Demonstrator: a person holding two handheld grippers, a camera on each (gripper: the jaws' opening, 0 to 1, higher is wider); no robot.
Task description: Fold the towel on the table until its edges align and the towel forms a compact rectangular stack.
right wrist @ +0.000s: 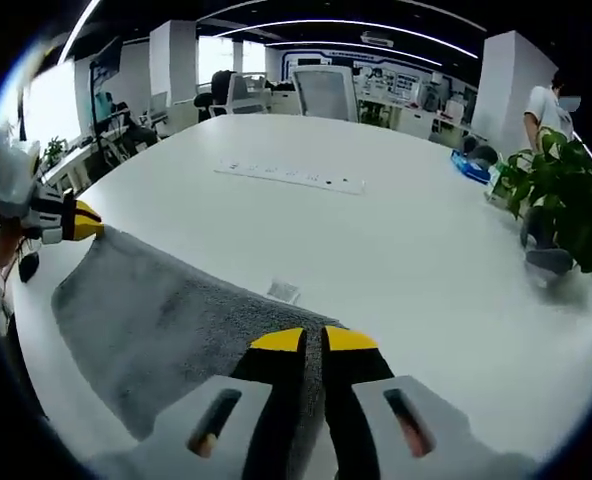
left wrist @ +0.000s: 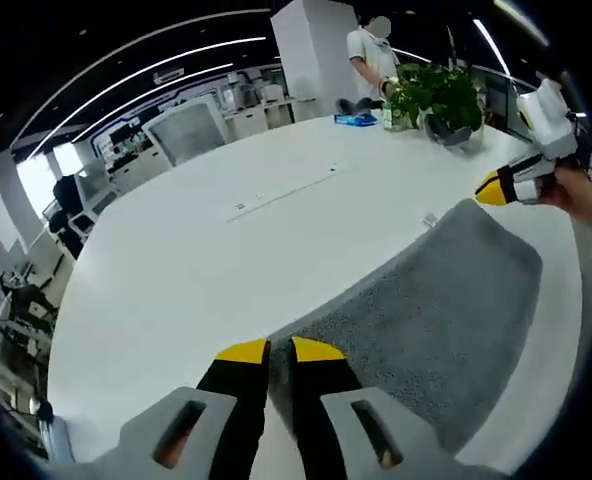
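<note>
A: How do the jaws stand?
B: On the left gripper (left wrist: 280, 350) they are nearly together, pinching one corner of the grey towel (left wrist: 446, 310); on the right gripper (right wrist: 313, 339) they are just as narrow, clamped on another corner.
A: And largest to smallest?
B: The white counter (left wrist: 176, 270) carries everything. The towel lies flat near its edge, between both grippers. A potted plant (right wrist: 566, 200) stands farther off, then a small white tag (right wrist: 283, 291) at the towel's border.
</note>
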